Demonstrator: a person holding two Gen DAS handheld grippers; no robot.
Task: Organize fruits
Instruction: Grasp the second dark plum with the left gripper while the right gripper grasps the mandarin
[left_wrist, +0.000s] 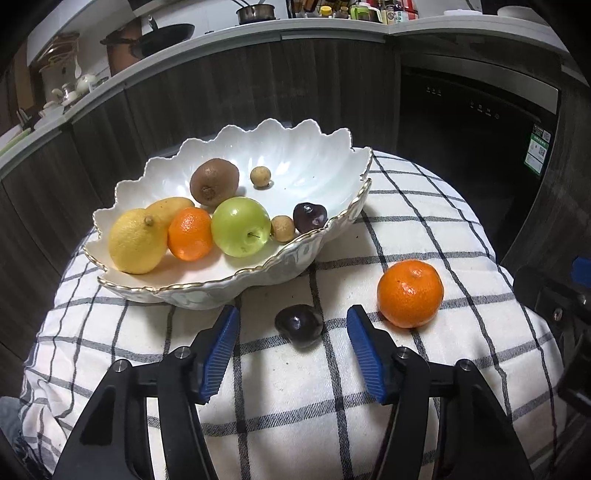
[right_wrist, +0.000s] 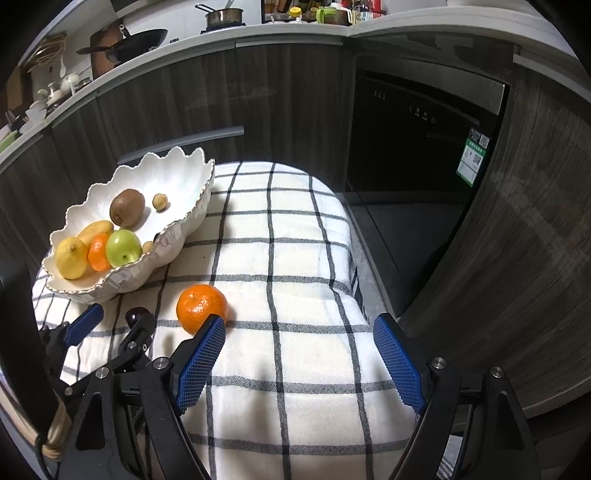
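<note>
A dark plum (left_wrist: 299, 326) lies on the checked cloth (left_wrist: 295, 406), right in front of the white scalloped bowl (left_wrist: 221, 286). My left gripper (left_wrist: 293, 317) stands open around it, and its blue pads (left_wrist: 221, 350) are clear of the fruit on both sides. A loose orange (left_wrist: 410, 293) sits just to the right. The bowl holds a lemon (left_wrist: 136, 240), an orange (left_wrist: 190, 233), a green apple (left_wrist: 241, 226), a kiwi (left_wrist: 214, 181), another plum (left_wrist: 309, 218) and small brown fruits. My right gripper (right_wrist: 300, 321) is open over bare cloth, its left finger beside the loose orange (right_wrist: 201, 308).
The cloth (right_wrist: 280, 258) covers a rounded surface that drops off at the right and far edges. Dark wooden cabinets (right_wrist: 184, 103) and a black built-in appliance (right_wrist: 413, 129) stand behind. Pans and jars crowd the counter (left_wrist: 258, 26) above.
</note>
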